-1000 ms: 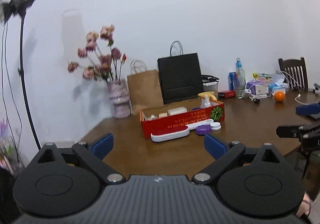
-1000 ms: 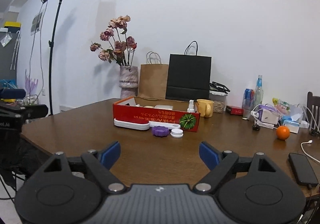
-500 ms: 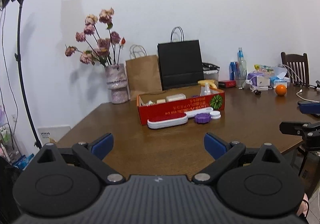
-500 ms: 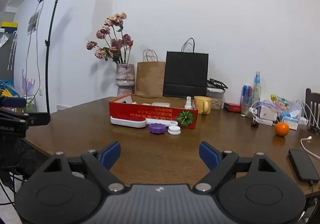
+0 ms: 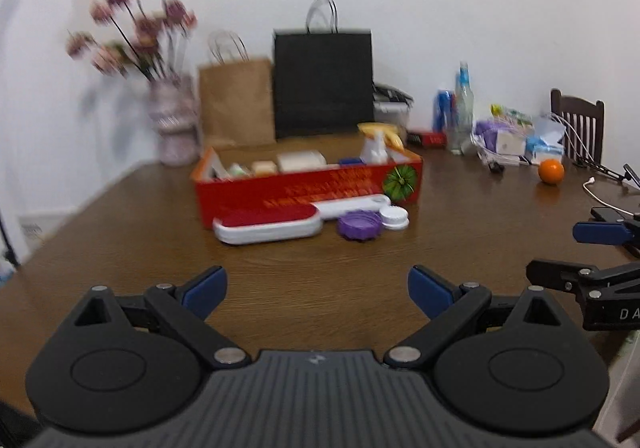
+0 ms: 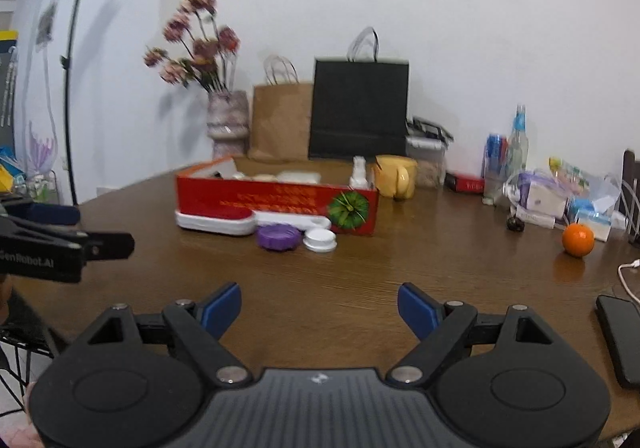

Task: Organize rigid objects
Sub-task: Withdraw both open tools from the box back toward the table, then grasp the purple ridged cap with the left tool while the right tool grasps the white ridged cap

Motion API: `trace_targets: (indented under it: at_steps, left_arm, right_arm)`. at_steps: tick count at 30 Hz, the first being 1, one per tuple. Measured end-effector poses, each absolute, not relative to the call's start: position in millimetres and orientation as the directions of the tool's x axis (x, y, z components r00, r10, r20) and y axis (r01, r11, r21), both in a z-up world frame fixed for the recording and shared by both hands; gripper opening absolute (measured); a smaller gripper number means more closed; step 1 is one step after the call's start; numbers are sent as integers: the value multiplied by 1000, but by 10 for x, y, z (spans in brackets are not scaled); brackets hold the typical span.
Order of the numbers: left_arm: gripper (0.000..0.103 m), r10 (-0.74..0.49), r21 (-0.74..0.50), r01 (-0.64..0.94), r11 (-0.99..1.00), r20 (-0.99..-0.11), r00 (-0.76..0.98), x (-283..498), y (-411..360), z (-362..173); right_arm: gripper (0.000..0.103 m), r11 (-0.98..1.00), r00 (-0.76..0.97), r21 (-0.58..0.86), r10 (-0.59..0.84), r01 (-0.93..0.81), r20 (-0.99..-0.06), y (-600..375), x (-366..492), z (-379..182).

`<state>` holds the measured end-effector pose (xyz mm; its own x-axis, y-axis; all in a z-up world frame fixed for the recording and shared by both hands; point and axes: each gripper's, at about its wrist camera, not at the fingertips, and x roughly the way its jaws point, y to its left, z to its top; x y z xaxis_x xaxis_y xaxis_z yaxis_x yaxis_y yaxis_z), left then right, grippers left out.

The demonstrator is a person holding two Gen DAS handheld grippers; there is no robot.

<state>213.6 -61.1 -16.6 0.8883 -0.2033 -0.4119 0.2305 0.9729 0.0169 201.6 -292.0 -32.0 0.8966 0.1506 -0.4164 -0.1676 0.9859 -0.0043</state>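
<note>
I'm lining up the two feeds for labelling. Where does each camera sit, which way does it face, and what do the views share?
Left wrist: sits on the left hand-held gripper, looking along its open fingers across the wooden table at the red box; the right hand-held gripper juts in at the right edge.
Right wrist: sits on the right hand-held gripper, open, facing the same box from further right; the left hand-held gripper pokes in at the left.
Shared: box, purple lid, white lid, orange.
</note>
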Motion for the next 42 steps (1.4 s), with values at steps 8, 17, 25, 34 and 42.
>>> trace_targets:
  at_steps: [8, 17, 25, 34, 42]
  left_arm:
    - [92, -273, -91, 263, 960, -498, 823, 3081, -855, -268]
    - [77, -324, -120, 314, 942, -579, 749, 3801, -1129, -463]
    - [56, -321, -132, 307, 943, -608, 726, 4084, -1200, -616]
    - [52, -336, -128, 326, 937, -592, 733, 4117, -1217, -625]
    - [51, -351, -128, 344, 930, -581, 734, 3873, -1149, -573]
  right_arm:
    - [81, 975, 869, -21, 189, -223, -457, -3122, 2852, -306]
    - [76, 932, 788, 30, 323, -362, -525, -3143, 3811, -335]
    - [62, 879, 681, 124, 439, -460, -585, -3046, 4401, -495]
    - [61, 851, 627, 224, 506, -475, -592, -3103, 4601, -630]
    - [58, 853, 633, 154, 480, -499, -608, -2953, 4545, -680]
